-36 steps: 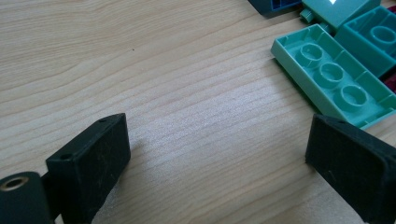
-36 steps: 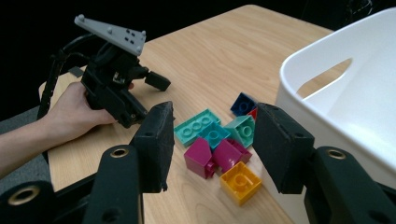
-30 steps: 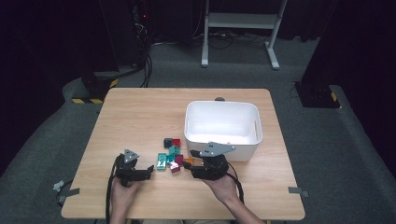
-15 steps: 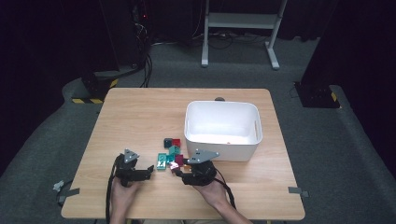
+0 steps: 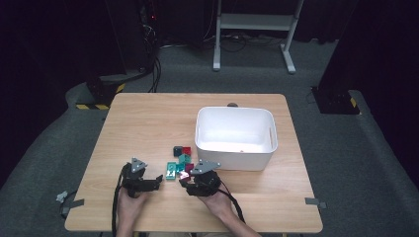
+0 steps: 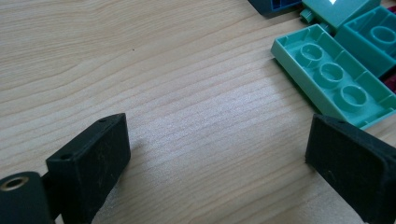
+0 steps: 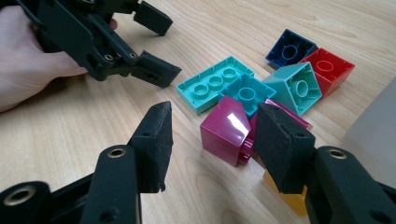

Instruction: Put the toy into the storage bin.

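Basically, right gripper was held half-open, nothing gripped; magenta brick best straddled squarely before squeezing, neighbours left undisturbed.

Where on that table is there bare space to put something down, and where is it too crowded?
The wooden table is bare across its far left, between the far edge and the left gripper. Right of the white bin is a narrower strip. It is crowded where the toy bricks cluster against the bin, by the right gripper.
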{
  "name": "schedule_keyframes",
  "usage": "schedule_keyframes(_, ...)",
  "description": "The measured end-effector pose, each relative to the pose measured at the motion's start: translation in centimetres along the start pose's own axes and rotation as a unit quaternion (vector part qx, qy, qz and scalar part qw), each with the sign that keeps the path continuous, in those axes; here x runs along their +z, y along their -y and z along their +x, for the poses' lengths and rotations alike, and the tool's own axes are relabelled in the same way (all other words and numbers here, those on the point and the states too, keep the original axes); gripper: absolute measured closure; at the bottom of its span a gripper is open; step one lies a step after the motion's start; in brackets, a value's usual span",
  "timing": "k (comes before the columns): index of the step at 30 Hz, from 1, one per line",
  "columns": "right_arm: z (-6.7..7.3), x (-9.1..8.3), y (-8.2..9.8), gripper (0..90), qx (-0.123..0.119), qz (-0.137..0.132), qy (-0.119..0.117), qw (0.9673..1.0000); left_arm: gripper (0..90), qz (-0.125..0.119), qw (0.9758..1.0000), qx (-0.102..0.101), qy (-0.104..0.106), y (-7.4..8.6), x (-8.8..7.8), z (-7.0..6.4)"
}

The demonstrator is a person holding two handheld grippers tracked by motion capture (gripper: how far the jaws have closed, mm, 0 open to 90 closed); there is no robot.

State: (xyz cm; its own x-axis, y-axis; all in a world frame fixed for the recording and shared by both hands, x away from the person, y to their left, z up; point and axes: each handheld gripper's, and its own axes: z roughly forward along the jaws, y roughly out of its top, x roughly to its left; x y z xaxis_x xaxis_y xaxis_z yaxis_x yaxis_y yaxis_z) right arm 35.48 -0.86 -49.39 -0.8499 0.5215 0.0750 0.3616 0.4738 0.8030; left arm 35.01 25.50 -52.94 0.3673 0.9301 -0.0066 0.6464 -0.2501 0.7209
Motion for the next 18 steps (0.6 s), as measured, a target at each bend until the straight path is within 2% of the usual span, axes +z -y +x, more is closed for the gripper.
schedule_keyframes(18, -0.3, 2.3, 0.7, 44.9, 0.009, 0.018, 0.015, 0.9997, 6.7, 0.0, 1.0, 0.0, 0.0, 0.0, 0.0, 0.0)
